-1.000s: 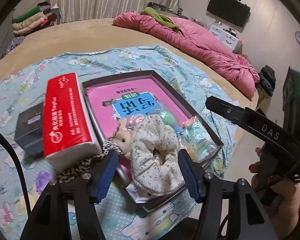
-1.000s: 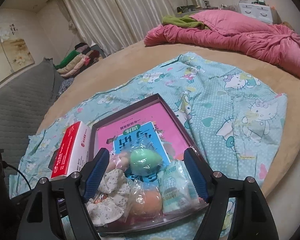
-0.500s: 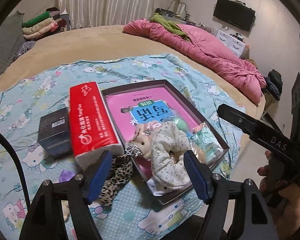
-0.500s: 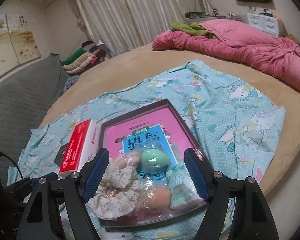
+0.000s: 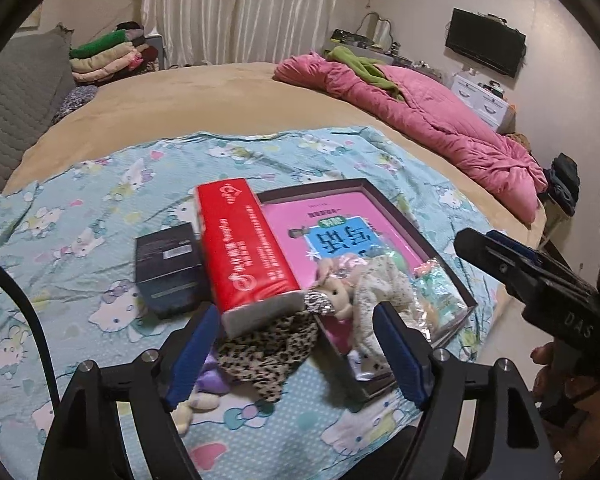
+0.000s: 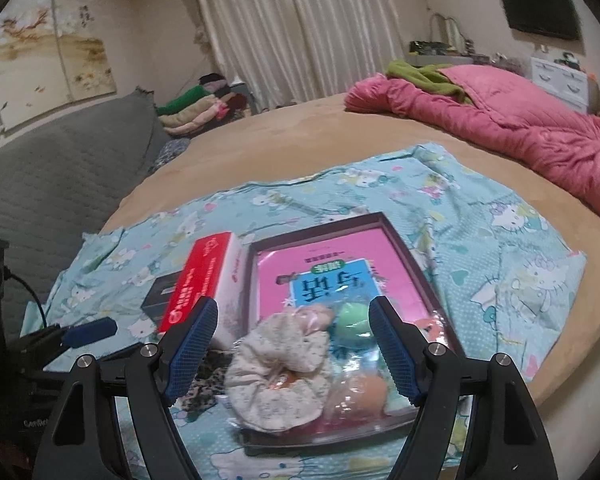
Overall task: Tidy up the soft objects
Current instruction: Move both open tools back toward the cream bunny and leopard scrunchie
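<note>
Figure: sorting of soft objects into a tray on a bed. Both tools are held released above the near edge of the tray (image 5: pixel 416 236), nothing between the fingers of either. The left tool (image 5: pixel 296 354) is poised over the leopard-print fabric (image 5: pixel 268 346), which lies on the patterned sheet (image 5: pixel 80 208) just outside the tray, partly under the red tissue pack (image 5: pixel 240 244); this is judged to be the next piece to be gathered. A good pickup would be made by lowering the fingers astride a raised fold, clear of the tissue pack, and closing on a thick bunch so that the cloth is not dragged. A small purple plush (image 5: pixel 210 380) is seen beside it, also outside the tray.

The right tool (image 6: pixel 294 350) hangs over the tray contents: a floral scrunchie (image 6: pixel 276 376), a small doll (image 5: pixel 336 296), a green egg-shaped sponge (image 6: pixel 354 320), an orange one (image 6: pixel 370 392) in clear wrap, and a packet (image 5: pixel 436 292), all crowded at the near end upon a pink book (image 6: pixel 300 272). The far half is left free for further pieces. A dark box (image 5: pixel 168 268) lies on the sheet behind the tissue pack.
</note>
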`<state>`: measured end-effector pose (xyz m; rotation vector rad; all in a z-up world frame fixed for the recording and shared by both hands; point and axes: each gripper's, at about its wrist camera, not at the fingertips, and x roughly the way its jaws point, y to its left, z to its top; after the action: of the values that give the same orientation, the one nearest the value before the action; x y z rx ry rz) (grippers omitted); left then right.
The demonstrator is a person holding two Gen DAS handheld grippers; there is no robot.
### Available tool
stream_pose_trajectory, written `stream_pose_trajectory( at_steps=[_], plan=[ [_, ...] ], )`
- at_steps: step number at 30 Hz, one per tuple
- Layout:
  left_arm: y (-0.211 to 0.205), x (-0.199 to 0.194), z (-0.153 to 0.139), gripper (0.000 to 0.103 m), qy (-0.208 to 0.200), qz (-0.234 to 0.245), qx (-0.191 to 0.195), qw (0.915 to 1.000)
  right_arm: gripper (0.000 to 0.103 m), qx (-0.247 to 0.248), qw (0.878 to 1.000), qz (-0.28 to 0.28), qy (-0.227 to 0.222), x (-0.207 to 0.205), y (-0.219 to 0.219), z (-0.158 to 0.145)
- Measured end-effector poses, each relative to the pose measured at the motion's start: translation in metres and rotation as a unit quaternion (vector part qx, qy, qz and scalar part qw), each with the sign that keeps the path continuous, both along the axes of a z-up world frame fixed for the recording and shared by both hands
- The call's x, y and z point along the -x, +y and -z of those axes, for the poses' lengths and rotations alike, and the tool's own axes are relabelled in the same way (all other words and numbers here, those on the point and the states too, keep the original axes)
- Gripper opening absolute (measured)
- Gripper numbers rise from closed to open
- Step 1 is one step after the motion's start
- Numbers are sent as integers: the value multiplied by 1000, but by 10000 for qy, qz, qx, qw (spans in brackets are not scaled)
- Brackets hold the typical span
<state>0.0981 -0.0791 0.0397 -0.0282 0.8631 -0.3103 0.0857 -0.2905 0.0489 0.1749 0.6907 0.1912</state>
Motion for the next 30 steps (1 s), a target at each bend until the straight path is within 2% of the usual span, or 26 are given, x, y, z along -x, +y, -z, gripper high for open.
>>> stream_pose_trajectory(
  at_steps=[9, 18, 22, 30],
  plan=[
    [55, -1, -7, 80, -23, -474, -57, 9989, 79, 244, 9983, -526, -7, 7, 46, -6],
    [99, -4, 8, 80, 213, -753, -181, 9968, 79, 601, 9914, -1145, 187, 13, 100, 9],
    [107, -8, 27, 80, 465, -727, -275, 9959, 79, 920, 9837, -1500, 366, 17, 126, 26],
    [114, -14, 74, 80, 993, -488, -214, 9936, 79, 1851, 9582, -2009, 857, 20, 166, 82]
  ],
)
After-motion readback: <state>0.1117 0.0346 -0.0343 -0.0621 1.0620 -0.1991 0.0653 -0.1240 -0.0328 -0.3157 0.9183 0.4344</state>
